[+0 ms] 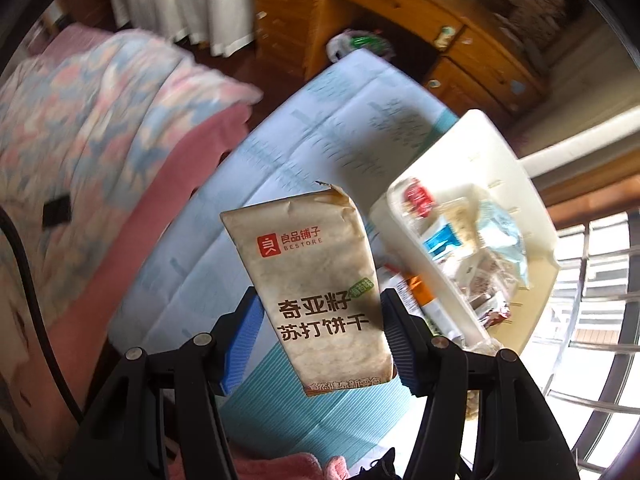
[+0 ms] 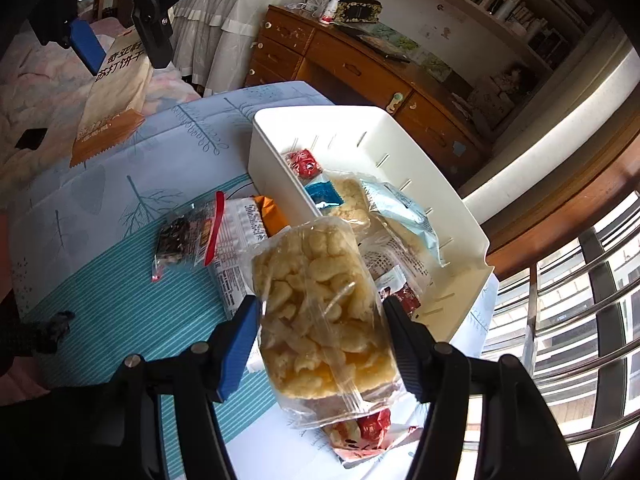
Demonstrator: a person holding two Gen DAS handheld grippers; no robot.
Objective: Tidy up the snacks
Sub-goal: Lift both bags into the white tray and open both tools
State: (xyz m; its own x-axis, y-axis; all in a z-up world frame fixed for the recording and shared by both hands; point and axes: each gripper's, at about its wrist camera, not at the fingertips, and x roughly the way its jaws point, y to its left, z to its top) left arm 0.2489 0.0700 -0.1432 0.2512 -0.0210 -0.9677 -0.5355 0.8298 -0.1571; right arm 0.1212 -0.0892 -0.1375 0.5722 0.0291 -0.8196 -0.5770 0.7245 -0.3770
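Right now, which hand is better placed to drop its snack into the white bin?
Right. The right gripper holds the clear puffed-snack bag right beside the white bin; the left gripper holds the cracker packet farther away.

Daylight floods in from the barred window (image 2: 580, 300) at right, overexposed; left wrist view is motion-blurred; fisheye bends and darkens the edges
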